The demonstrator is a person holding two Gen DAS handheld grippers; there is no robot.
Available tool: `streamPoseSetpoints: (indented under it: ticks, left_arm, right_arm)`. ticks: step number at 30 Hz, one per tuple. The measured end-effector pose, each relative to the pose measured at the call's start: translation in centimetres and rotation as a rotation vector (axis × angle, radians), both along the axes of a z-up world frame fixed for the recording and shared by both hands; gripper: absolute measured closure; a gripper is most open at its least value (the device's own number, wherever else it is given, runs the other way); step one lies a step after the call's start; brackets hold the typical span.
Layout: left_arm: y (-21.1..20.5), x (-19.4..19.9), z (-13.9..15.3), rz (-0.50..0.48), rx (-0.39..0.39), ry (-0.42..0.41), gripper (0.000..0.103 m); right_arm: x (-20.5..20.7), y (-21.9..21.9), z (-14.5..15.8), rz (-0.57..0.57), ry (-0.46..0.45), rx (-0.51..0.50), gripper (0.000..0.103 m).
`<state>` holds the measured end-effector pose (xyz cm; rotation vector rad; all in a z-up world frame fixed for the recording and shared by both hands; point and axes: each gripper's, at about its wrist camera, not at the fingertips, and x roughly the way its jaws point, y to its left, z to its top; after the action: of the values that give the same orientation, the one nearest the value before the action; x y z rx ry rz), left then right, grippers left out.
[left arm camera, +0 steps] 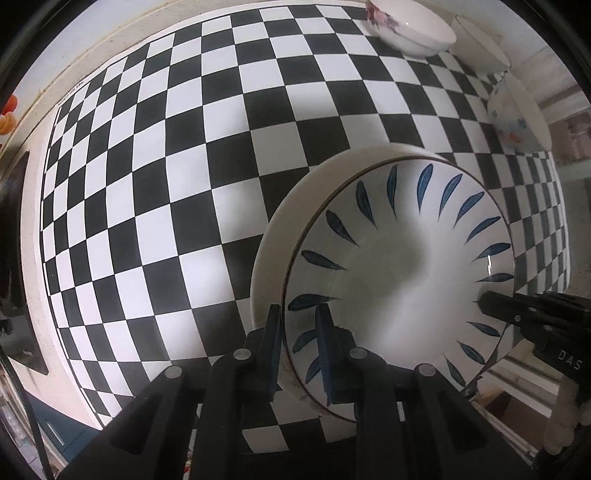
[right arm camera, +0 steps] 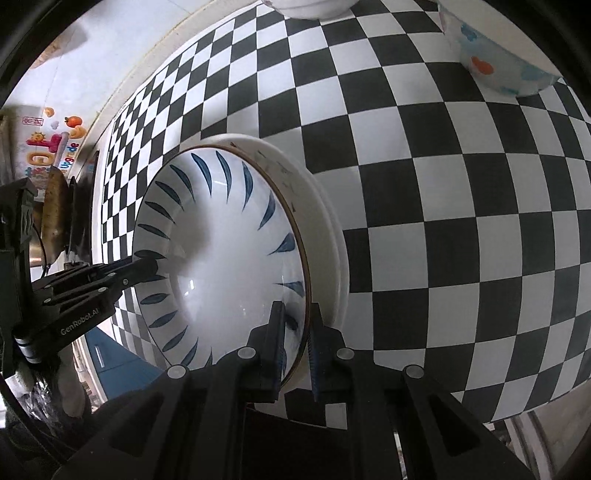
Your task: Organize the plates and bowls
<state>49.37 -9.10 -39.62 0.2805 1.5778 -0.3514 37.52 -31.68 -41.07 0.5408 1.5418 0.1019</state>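
Left gripper (left arm camera: 299, 347) and right gripper (right arm camera: 295, 347) each pinch the rim of the blue-leaf bowl (left arm camera: 399, 280), held above the checkered mat (left arm camera: 184, 184). Three bowls, including the flowered bowl (left arm camera: 410, 29), stand unsorted at the mat's far edge.

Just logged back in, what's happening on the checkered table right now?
Both grippers are clamped on the rim of one blue-leaf bowl, on opposite sides: the left gripper and the right gripper each pinch the wall between their fingers. The bowl is over the checkered cloth, with a white dish showing just beneath it. Three other bowls sit at the far edge: a floral bowl, a plain bowl and a spotted bowl.
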Motion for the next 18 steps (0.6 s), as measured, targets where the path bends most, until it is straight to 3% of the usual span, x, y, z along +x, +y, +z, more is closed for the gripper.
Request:
streamPoseSetpoints:
  ticks: [12,18]
  left_arm:
    - [-0.7,0.0,-0.6,0.016,0.048,0.008,0.087]
    - [-0.2,-0.2,-1.2,0.045,0.032,0.042,0.087]
  right_arm:
    - [0.8,0.3,-0.1,-0.003,0.010,-0.019,0.091]
    - [0.8,-1.2,-0.6,-0.061,0.060,0.063,0.091]
